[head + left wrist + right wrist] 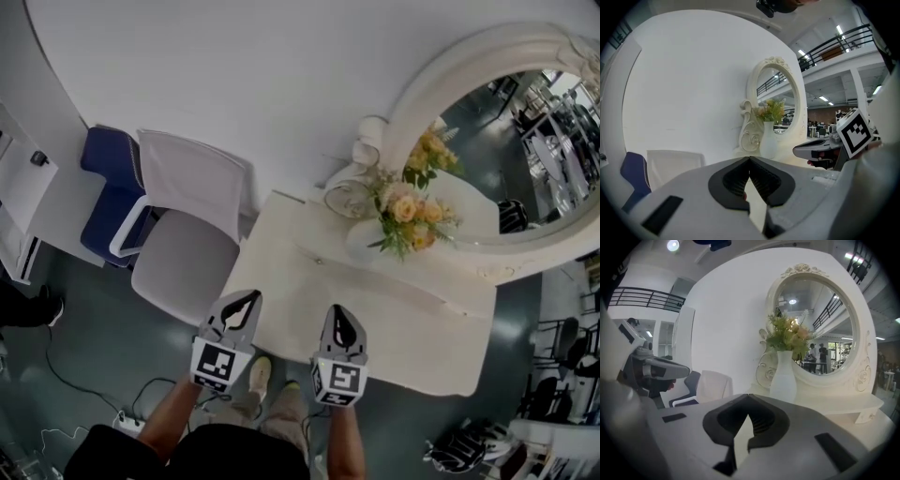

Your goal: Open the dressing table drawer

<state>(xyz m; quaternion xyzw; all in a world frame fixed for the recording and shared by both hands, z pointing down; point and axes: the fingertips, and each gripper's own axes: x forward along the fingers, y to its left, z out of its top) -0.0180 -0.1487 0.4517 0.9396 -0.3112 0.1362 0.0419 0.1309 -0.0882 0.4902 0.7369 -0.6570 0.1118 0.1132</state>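
Note:
The cream dressing table [412, 328] stands against the white wall with an oval mirror [525, 150] and a white vase of flowers [405, 214] on its top. Its drawer front does not show in any view; the table top hides it. My left gripper [250, 297] hangs over the table's near left edge, jaws shut and empty. My right gripper [338, 313] is beside it over the near edge, also shut with nothing held. In the left gripper view the shut tips [749, 158] point at the vase [768, 140]. The right gripper view shows the same, tips [748, 396] towards the vase [783, 376].
A white chair [187, 230] stands left of the table, a blue chair [111, 187] behind it. A white cabinet [28, 197] is at far left. Cables and a power strip [127, 422] lie on the floor. The person's feet [260, 373] are just before the table.

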